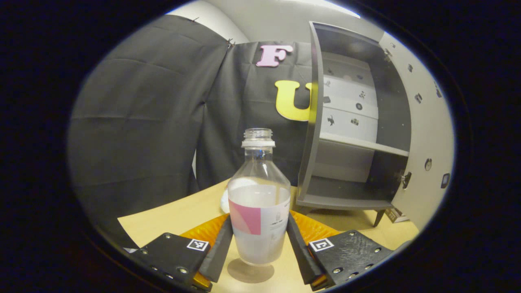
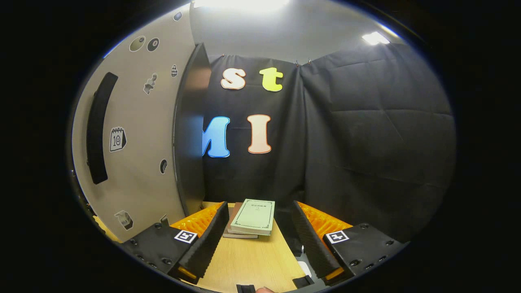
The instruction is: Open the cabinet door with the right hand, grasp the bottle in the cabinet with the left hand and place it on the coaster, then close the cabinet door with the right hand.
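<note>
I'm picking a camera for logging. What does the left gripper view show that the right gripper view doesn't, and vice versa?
Left gripper view: the left tool closed on a clear plastic bottle with a pink-and-white label, and the open grey cabinet's shelf.
Right gripper view: the open right tool, a stack of books with a pale green top, and the door's long black handle.
Shared: the white cabinet door, the light wooden table, the black cloth wall.

Black cloth walls (image 2: 366,134) enclose a booth around a pale wooden table (image 2: 252,260).
Bright ceiling lights (image 2: 374,38) shine on a grey ceiling (image 2: 252,36); stacked books (image 2: 250,219) rest at the table's far edge.
</note>
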Available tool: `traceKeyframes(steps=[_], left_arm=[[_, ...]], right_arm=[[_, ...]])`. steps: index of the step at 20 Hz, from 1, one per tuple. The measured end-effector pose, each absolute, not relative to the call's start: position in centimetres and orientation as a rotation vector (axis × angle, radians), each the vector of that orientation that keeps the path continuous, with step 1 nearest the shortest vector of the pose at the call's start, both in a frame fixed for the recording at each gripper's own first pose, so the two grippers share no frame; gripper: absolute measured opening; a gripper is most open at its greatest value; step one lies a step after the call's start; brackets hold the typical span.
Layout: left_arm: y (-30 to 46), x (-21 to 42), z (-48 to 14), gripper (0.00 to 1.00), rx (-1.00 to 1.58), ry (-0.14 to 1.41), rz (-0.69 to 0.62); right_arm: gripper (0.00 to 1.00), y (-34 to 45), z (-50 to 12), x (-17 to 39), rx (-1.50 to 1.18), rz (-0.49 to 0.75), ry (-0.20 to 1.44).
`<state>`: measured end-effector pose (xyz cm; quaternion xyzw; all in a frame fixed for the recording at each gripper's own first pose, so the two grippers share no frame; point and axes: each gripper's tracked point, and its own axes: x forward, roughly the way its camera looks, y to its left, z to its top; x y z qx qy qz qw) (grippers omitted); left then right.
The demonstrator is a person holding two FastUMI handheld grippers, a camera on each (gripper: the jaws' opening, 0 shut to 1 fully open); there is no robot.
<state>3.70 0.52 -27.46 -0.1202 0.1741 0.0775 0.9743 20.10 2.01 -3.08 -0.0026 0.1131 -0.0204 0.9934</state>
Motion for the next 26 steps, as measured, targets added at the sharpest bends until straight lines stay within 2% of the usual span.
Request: traceKeyframes(steps=[3, 5, 12, 19, 20, 23, 25, 26], left_arm=[[-0.2, 3.6, -31.0, 0.72, -0.225, 0.403, 0.161], [-0.3, 3.6, -32.4, 0.75, -0.215, 0.418, 0.171], [-0.7, 3.5, -36.2, 0.72, -0.244, 0.459, 0.193], [-2.0, 2.6, -36.3, 0.75, -0.218, 0.465, 0.183], [-2.1, 2.7, -36.3, 0.72, -0.213, 0.47, 0.183], [-1.9, 2.1, -36.1, 0.73, -0.199, 0.473, 0.189], [-1.9, 2.2, -35.4, 0.78, -0.184, 0.464, 0.185], [-2.3, 2.6, -34.9, 0.84, -0.178, 0.458, 0.171]], right_arm=[[0.97, 1.7, -3.3, 19.8, -0.019, -0.049, 0.234], [0.99, 1.4, -3.6, 19.7, -0.025, -0.05, 0.25], [0.97, 1.8, -3.3, 19.9, -0.067, -0.06, 0.256], [0.97, 3.1, -3.7, 20.1, -0.096, -0.046, 0.252], [0.98, 3.1, -3.9, 20.1, -0.093, -0.045, 0.255], [0.98, 3.3, -3.9, 20.1, -0.079, -0.038, 0.256], [0.97, 3.3, -3.9, 20.0, -0.078, -0.037, 0.252], [0.97, 3.2, -3.9, 19.9, -0.079, -0.036, 0.25]])
